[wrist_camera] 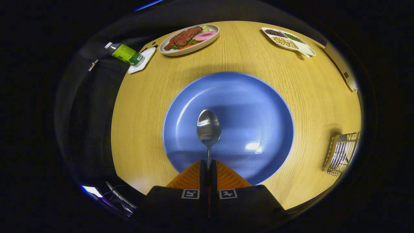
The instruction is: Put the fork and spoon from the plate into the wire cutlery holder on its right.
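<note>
Spoon (208,128) is clamped by its handle between the closed fingers of the gripper (208,165), bowl out ahead over the blue plate (258,97), so carry it level toward the wire cutlery holder (343,153) on the right and lower it handle-first.

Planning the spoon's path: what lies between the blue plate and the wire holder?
Gripper view: bare wooden table between blue plate and wire holder.

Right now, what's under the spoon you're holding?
The blue plate lies under the spoon, which the hand-held gripper has clamped by its handle. The plate's visible surface is bare; the patch beneath the bowl and fingers is covered.
</note>
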### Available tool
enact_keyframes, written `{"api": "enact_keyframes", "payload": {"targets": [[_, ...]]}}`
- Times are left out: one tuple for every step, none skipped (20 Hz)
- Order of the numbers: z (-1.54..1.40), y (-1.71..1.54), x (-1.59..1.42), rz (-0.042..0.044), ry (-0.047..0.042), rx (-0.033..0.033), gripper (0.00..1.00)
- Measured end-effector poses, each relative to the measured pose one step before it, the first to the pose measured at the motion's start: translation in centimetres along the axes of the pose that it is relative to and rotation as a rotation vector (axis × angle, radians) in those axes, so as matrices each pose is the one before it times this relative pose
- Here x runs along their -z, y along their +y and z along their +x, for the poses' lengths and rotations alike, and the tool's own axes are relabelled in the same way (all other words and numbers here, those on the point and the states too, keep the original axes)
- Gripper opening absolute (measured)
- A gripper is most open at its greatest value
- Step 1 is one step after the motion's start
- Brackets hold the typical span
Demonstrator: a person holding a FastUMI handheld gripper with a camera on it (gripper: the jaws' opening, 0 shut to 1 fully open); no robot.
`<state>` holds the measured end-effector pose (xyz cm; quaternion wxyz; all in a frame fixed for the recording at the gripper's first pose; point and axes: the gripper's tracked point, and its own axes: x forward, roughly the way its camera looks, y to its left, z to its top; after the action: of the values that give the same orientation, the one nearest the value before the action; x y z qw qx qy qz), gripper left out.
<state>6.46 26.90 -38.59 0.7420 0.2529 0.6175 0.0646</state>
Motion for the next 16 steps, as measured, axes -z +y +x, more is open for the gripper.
{"api": "enact_keyframes", "payload": {"targets": [[-0.829,0.182,-0.187,0.01084,-0.00589,-0.02397,0.07],[-0.982,0.038,-0.264,0.00643,-0.01086,-0.02097,0.07],[-1.022,-0.094,-0.275,-0.00381,-0.01181,-0.01301,0.07],[-0.915,-0.202,-0.175,-0.01035,-0.00598,-0.00731,0.07],[-1.049,-0.175,-0.236,-0.00819,-0.00617,-0.00893,0.07],[-1.231,0.058,-0.256,-0.0003,-0.00944,-0.01602,0.07],[-1.277,0.156,-0.18,-0.00232,-0.00441,-0.02188,0.07],[-1.304,-0.034,-0.232,-0.00327,-0.0046,-0.01811,0.07],[-1.467,-0.143,-0.303,-0.00209,-0.00807,-0.01382,0.08],[-1.606,-0.165,-0.222,-0.00197,-0.00648,-0.01288,0.07],[-1.476,-0.387,-0.254,-0.00303,-0.00356,-0.0078,0.07],[-1.624,-0.574,-0.202,-0.00545,-0.00152,-0.00384,0.07],[-1.532,-0.842,-0.197,-0.00483,-0.00227,0.00514,0.08],[-1.558,-1.06,-0.275,-0.00522,-0.00219,0.01052,0.07],[-1.417,-1.313,-0.151,-0.00631,0.00108,0.01949,0.07],[-1.268,-1.432,-0.029,-0.00746,0.00378,0.02432,0.07]]}}
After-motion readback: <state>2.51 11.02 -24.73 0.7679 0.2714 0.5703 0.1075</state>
